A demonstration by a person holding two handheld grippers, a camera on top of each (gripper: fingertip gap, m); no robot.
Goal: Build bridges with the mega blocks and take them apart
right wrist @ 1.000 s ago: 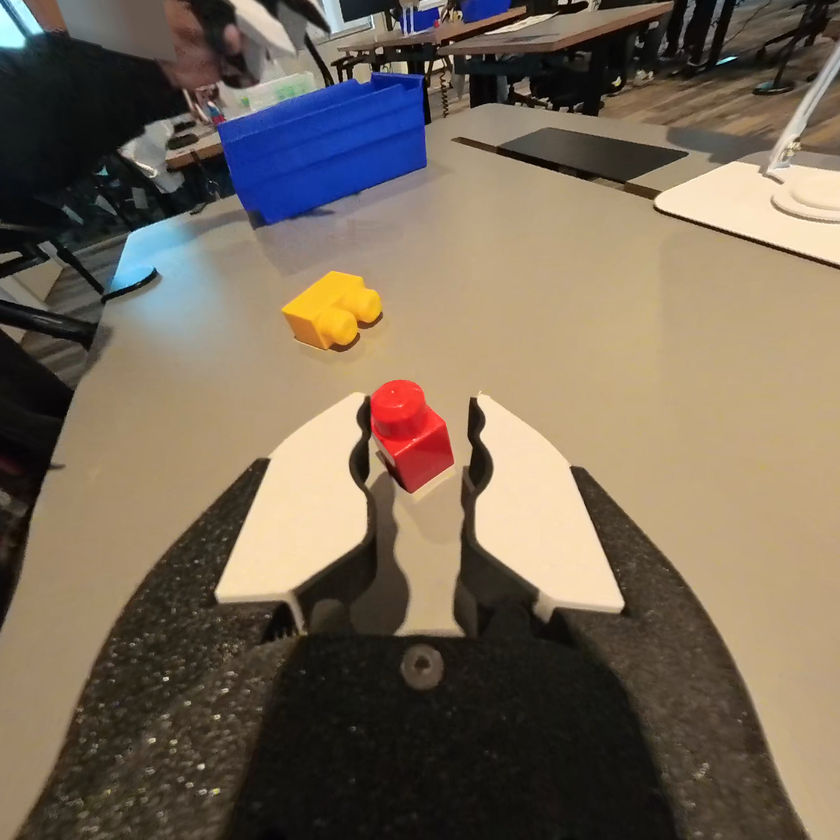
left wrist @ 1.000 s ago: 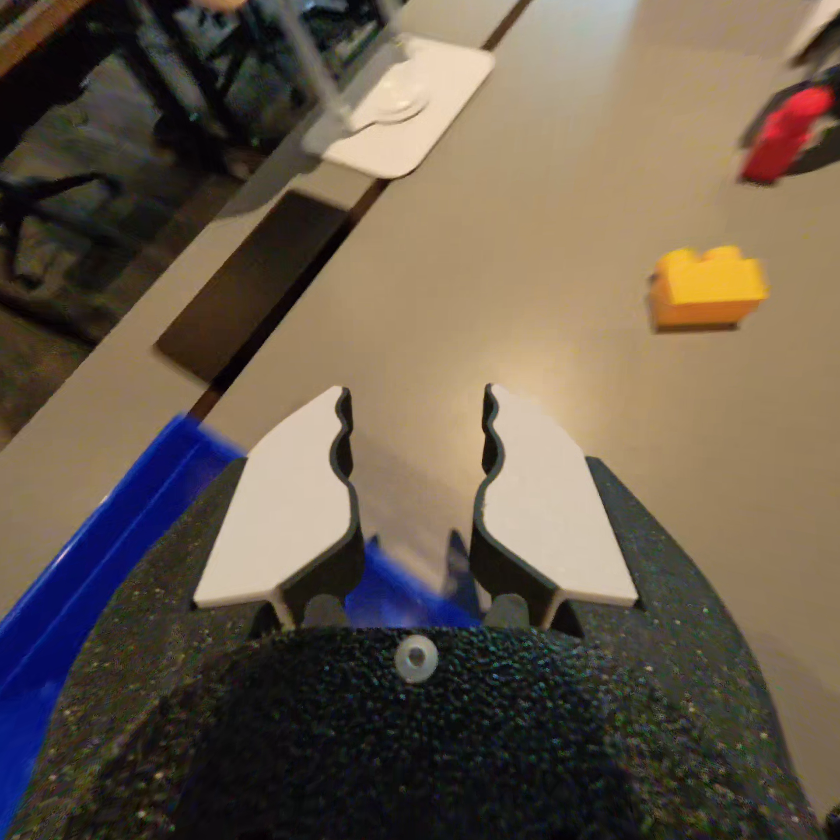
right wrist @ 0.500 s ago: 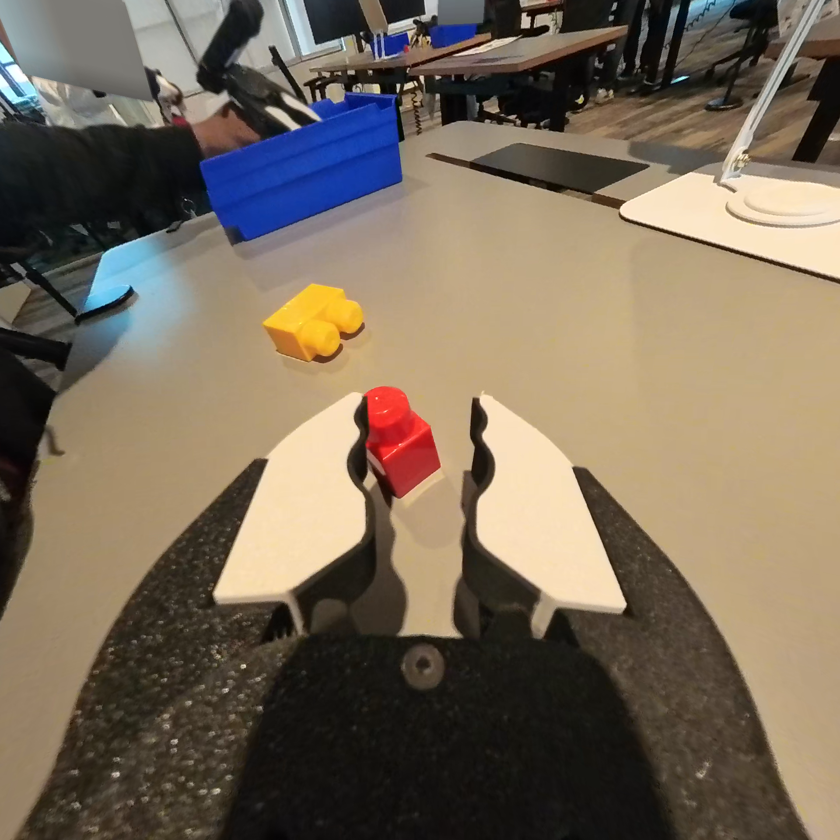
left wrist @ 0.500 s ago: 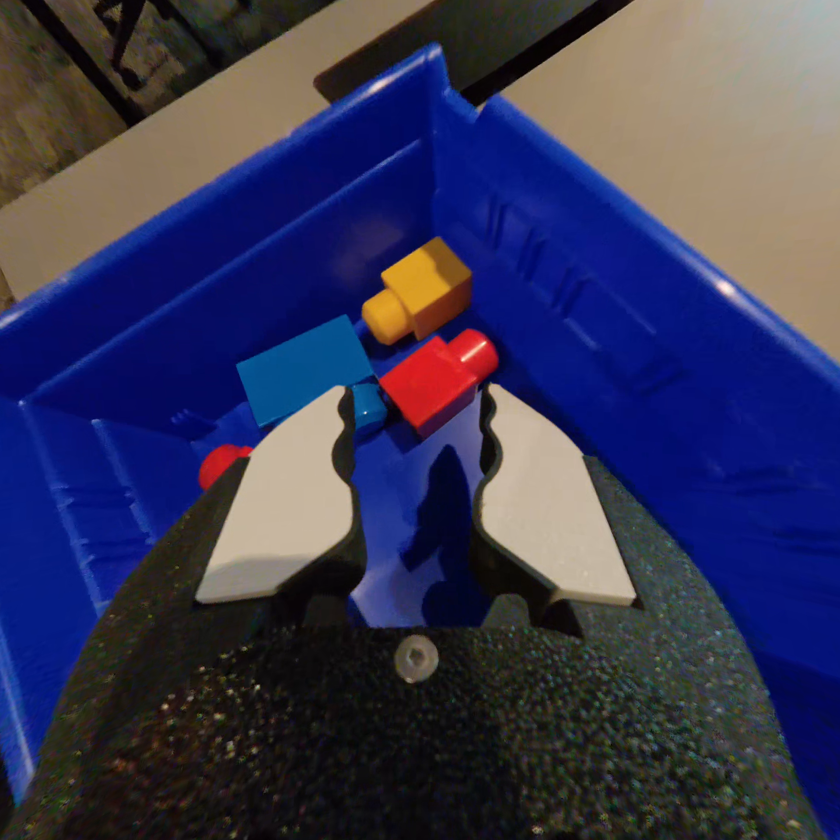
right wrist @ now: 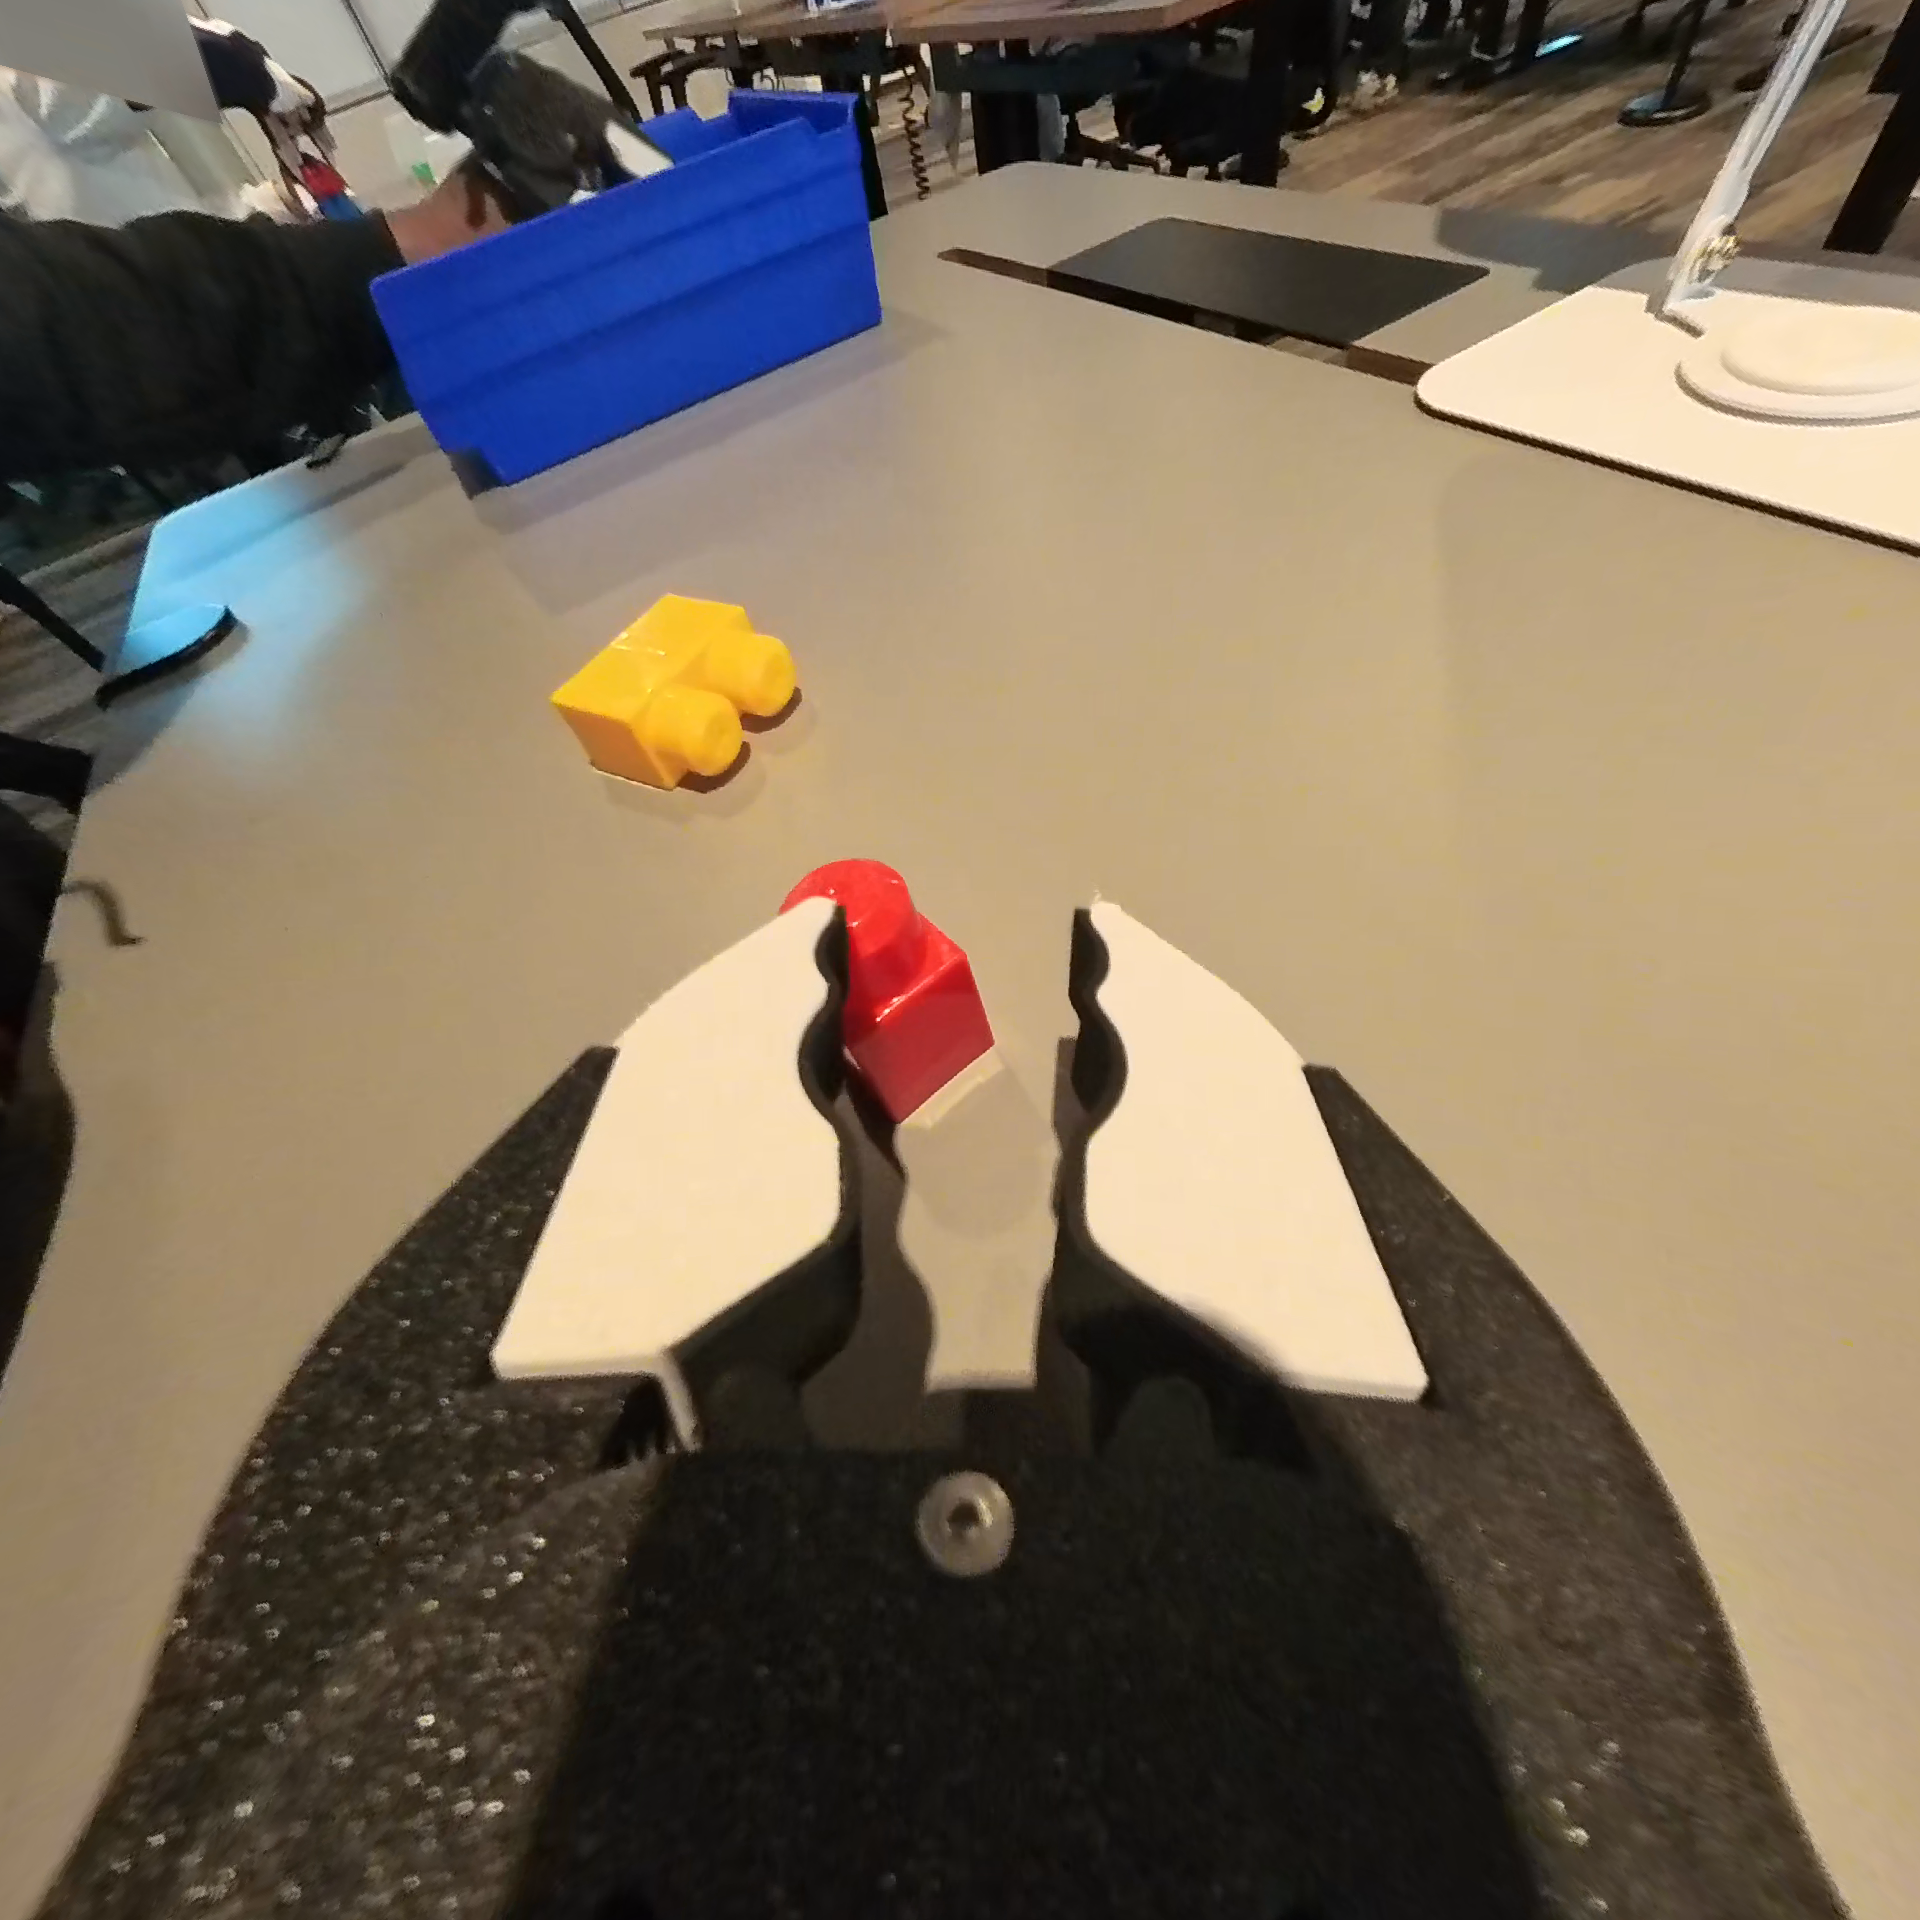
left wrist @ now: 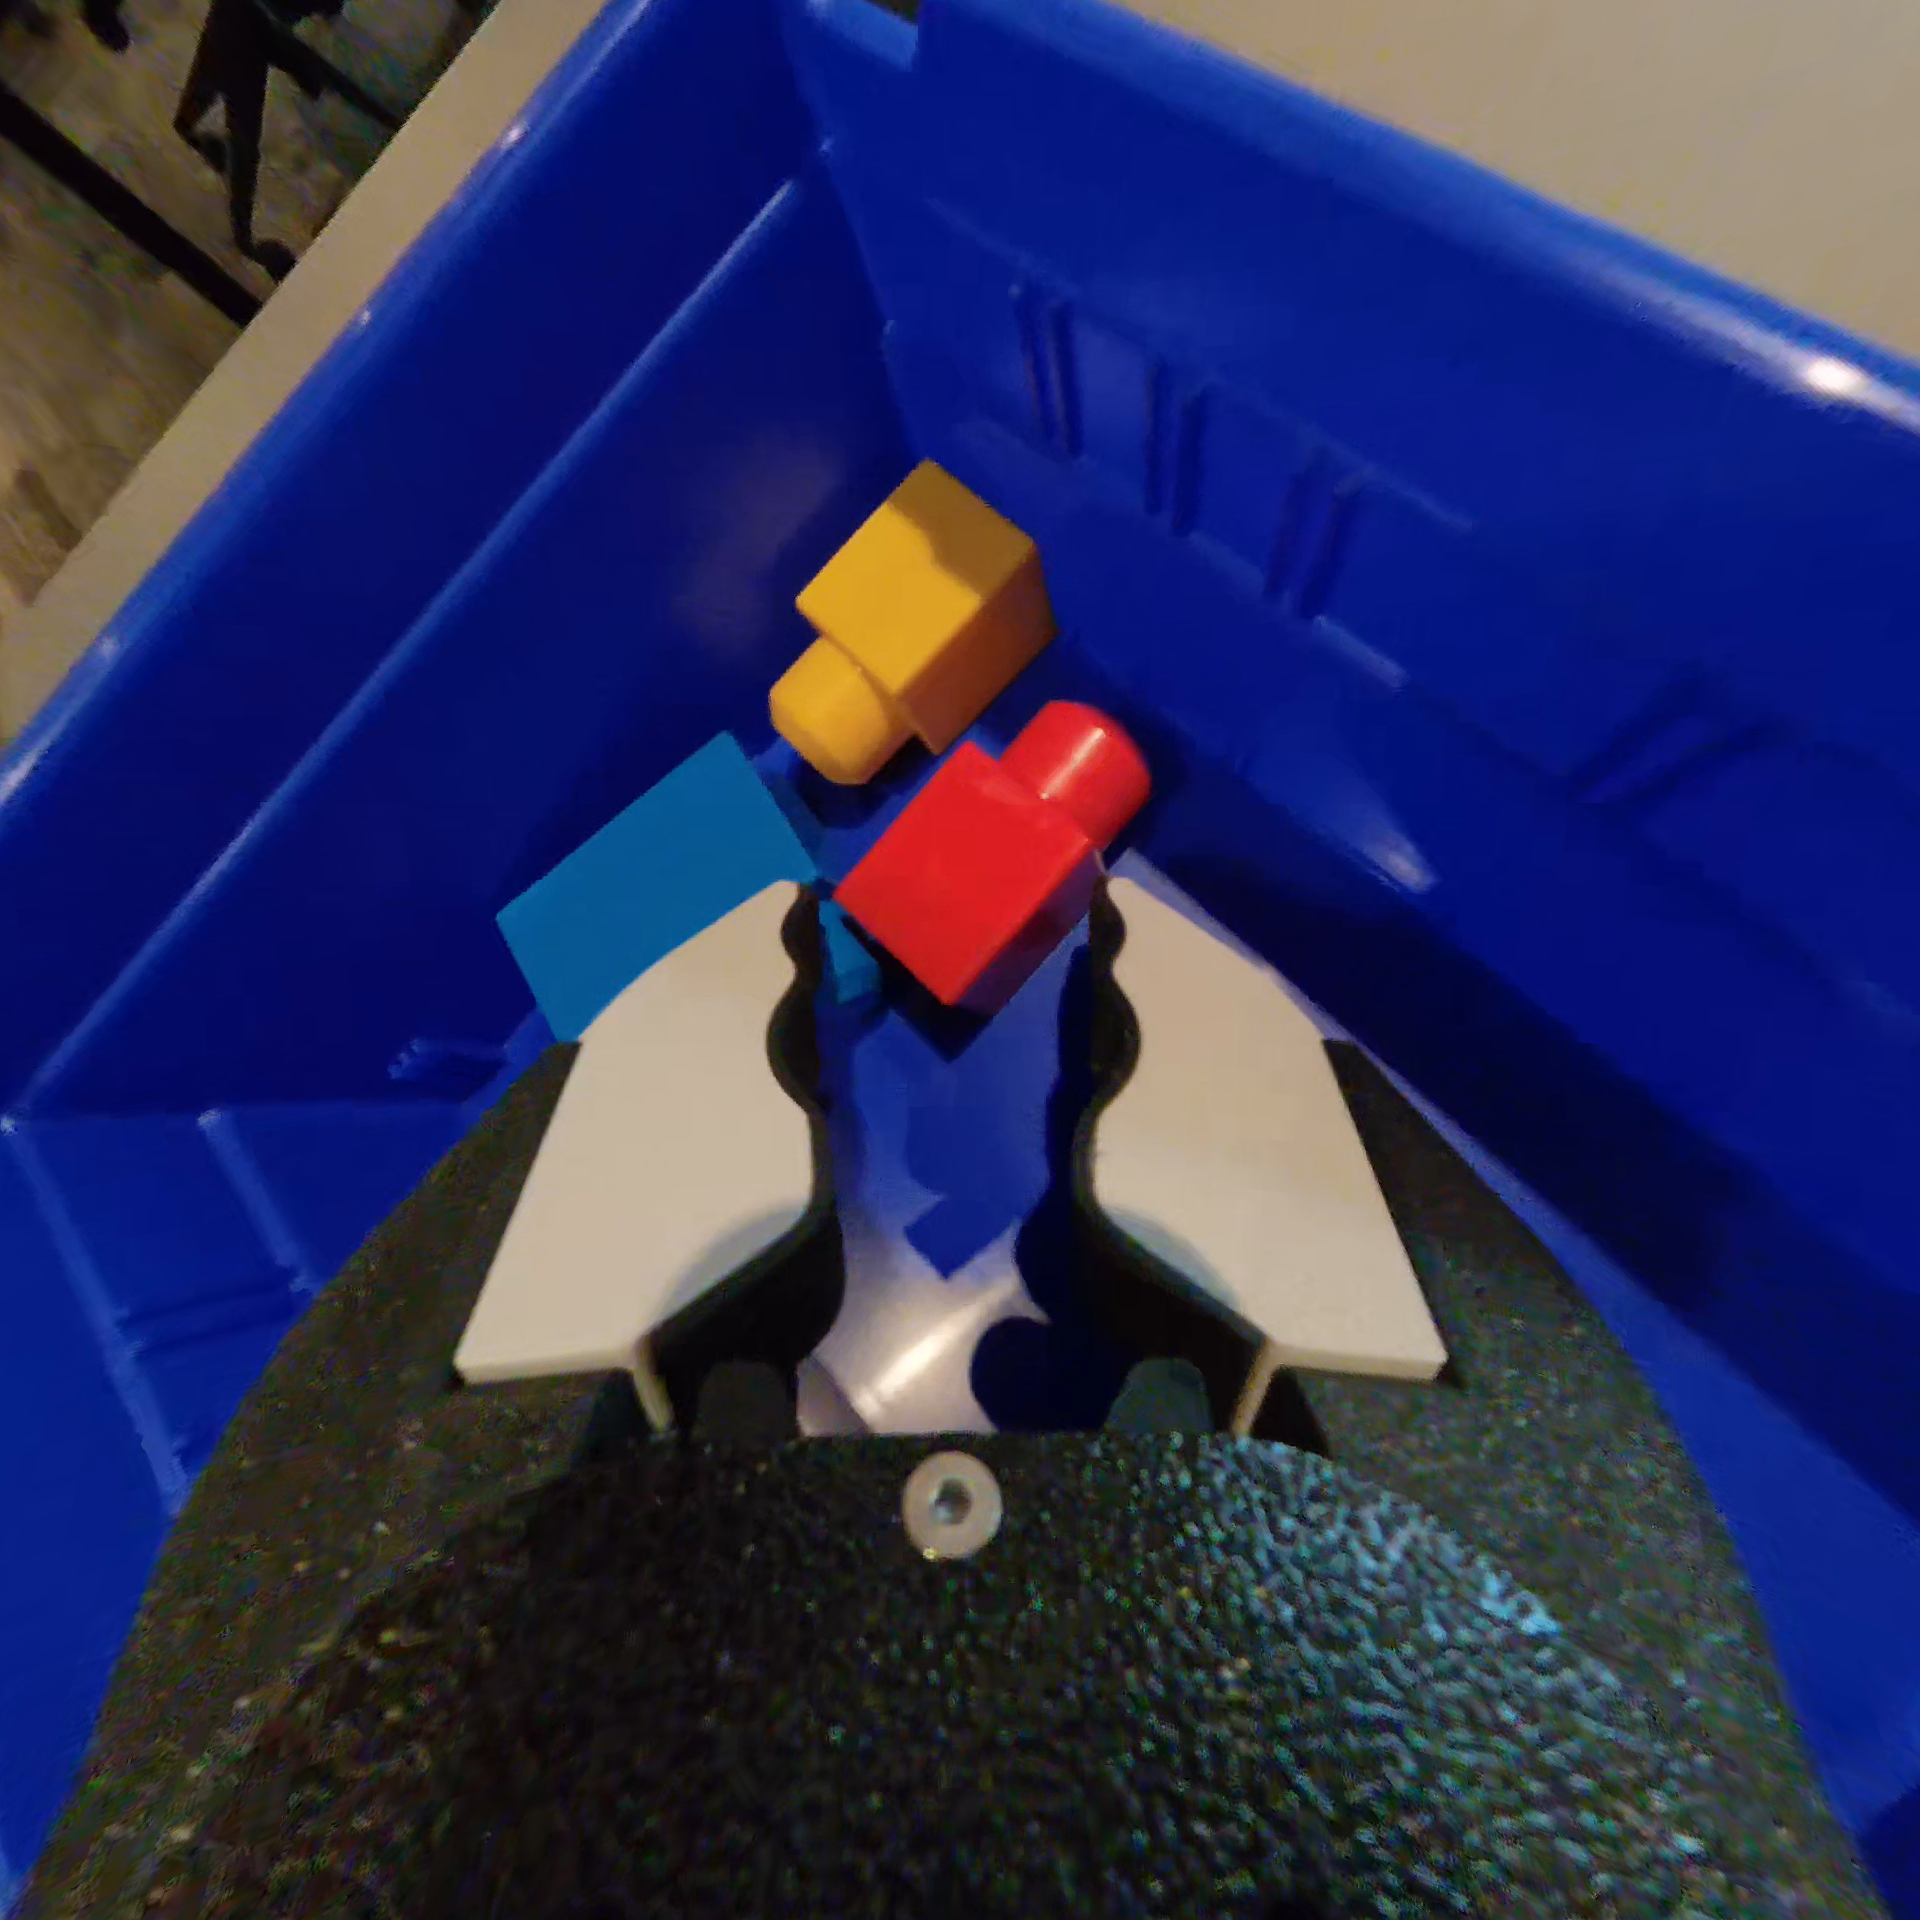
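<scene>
My left gripper point(left wrist: 945, 904) is open and reaches down into a blue bin point(left wrist: 1299, 343). A red one-stud block point(left wrist: 971, 878) lies just ahead of its fingertips. A yellow one-stud block point(left wrist: 920, 613) lies beyond it, and a light blue block point(left wrist: 649, 883) lies to the left, partly behind the left finger. My right gripper point(right wrist: 956, 914) is open over the grey table point(right wrist: 1351, 727). A red one-stud block point(right wrist: 904, 997) stands between its fingertips, touching the left finger. A yellow two-stud block point(right wrist: 675, 691) lies on its side farther ahead.
In the right wrist view the blue bin point(right wrist: 644, 301) stands at the table's far left with a person's black-sleeved arm point(right wrist: 187, 322) and the other gripper point(right wrist: 520, 114) over it. A white lamp base point(right wrist: 1704, 395) sits at the far right, and a black panel point(right wrist: 1268, 275) lies behind. The gap from one gripper's tips to the other's is roughly 60 centimeters.
My left gripper swung from over the table down into the blue bin and closer to the red block there. My right gripper stayed open and shifted slightly right, so its red block now touches the left finger.
</scene>
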